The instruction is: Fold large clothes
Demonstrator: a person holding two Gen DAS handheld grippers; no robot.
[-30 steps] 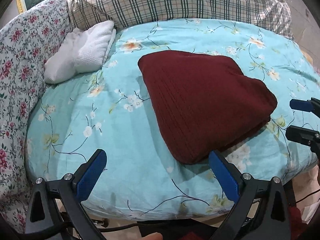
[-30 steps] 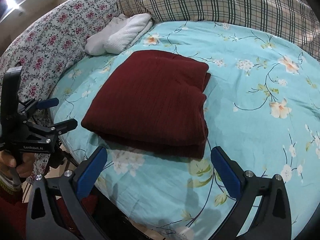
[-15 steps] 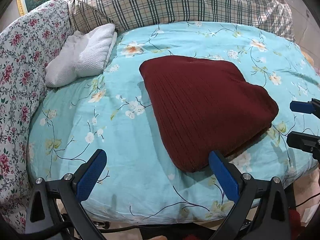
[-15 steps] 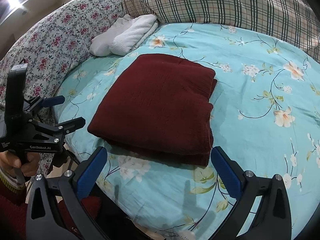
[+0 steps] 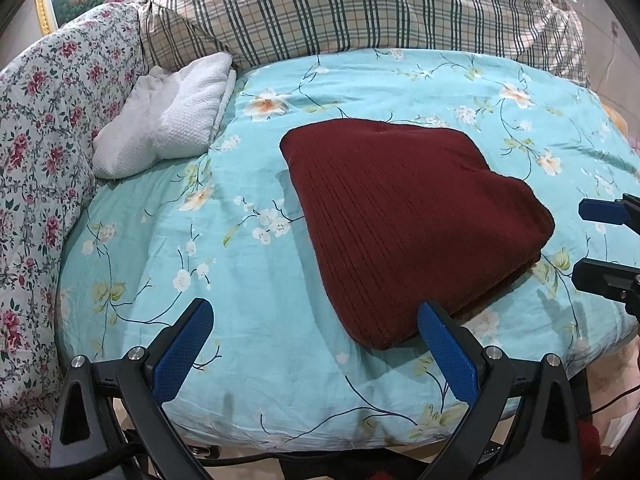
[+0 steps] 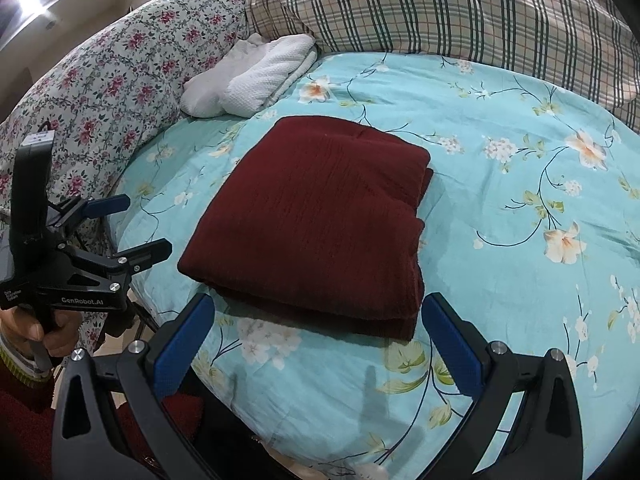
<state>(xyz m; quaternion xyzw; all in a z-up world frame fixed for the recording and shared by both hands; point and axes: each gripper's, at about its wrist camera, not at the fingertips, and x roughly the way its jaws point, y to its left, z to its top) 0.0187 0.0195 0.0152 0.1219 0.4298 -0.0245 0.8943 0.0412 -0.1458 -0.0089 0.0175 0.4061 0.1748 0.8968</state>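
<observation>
Left gripper (image 5: 316, 340) hangs over the bed's near edge, fingers spread wide, gripping nothing. Just ahead and to its right lies the dark red garment (image 5: 404, 220), folded into a thick rectangle on the turquoise floral bedspread (image 5: 248, 264), long axis running from the near edge toward the plaid pillows (image 6: 460, 8). Right gripper (image 6: 318, 334), likewise spread and empty, sits just short of the garment's near edge.

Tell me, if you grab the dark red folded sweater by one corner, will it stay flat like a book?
Probably not. The dark red folded sweater looks like soft ribbed knit, so it would likely droop. Its stacked layers show loose at the near edge, so lifting one corner may let the fold fall open. It looks thick, so perhaps fairly heavy for cloth.
</observation>
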